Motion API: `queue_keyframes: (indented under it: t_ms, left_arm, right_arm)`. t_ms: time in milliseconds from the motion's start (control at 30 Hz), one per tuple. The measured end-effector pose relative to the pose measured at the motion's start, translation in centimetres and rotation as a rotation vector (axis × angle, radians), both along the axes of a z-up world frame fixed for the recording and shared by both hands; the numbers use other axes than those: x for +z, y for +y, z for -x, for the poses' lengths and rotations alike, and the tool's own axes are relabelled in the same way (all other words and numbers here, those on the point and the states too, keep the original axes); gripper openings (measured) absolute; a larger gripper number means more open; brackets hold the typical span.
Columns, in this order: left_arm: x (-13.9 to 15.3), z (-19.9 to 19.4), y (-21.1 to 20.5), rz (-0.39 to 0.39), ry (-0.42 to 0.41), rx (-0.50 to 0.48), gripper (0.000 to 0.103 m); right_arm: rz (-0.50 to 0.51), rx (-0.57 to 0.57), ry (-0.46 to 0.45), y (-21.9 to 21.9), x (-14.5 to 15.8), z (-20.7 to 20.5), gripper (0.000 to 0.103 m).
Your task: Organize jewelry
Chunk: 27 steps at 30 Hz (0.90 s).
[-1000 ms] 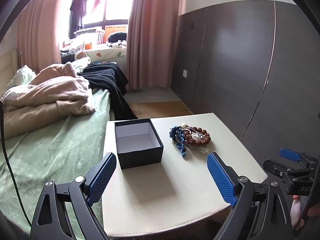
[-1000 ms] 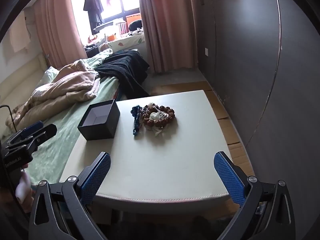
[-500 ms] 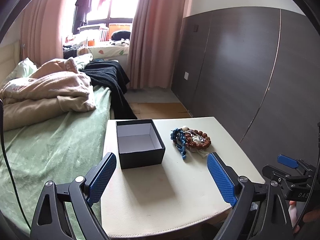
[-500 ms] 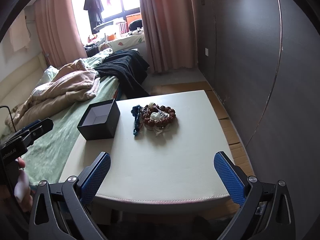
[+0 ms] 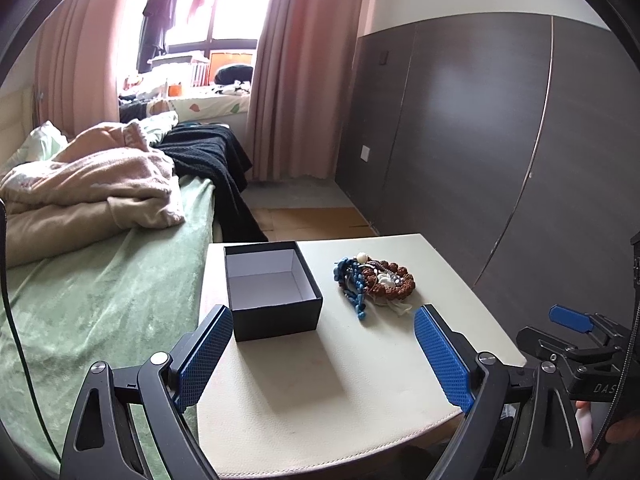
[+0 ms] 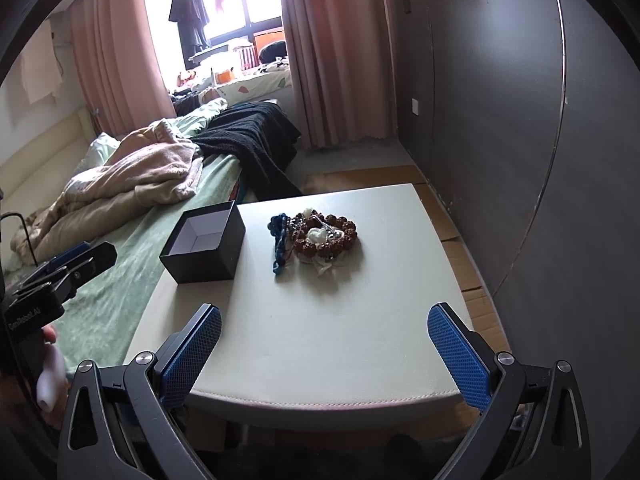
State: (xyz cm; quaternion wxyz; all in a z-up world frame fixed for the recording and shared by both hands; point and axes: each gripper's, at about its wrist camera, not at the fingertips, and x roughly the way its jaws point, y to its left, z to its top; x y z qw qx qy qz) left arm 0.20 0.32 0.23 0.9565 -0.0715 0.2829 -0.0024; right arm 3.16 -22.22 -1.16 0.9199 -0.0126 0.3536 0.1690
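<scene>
Daylight came from the window at the far end, blown out to white glare in both views. The worktop was evenly lit; the box threw a soft shadow toward the camera. The dark wall held a dull sheen. Fisheye distortion bent straight lines, and black vignetting closed the corners. Focus was sharp at the centre.

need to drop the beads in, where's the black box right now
The open black box sits on the cream table near its bed-side edge, left of the jewelry pile in both wrist views and apart from it.
</scene>
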Motion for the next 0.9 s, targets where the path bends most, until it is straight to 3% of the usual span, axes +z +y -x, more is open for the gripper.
queue_keyframes:
  t_ms: [900]
  left_arm:
    - [-0.12, 0.06, 0.35, 0.002, -0.001, -0.005, 0.092]
  right_arm:
    - [0.004, -0.009, -0.001, -0.09, 0.12, -0.22, 0.103]
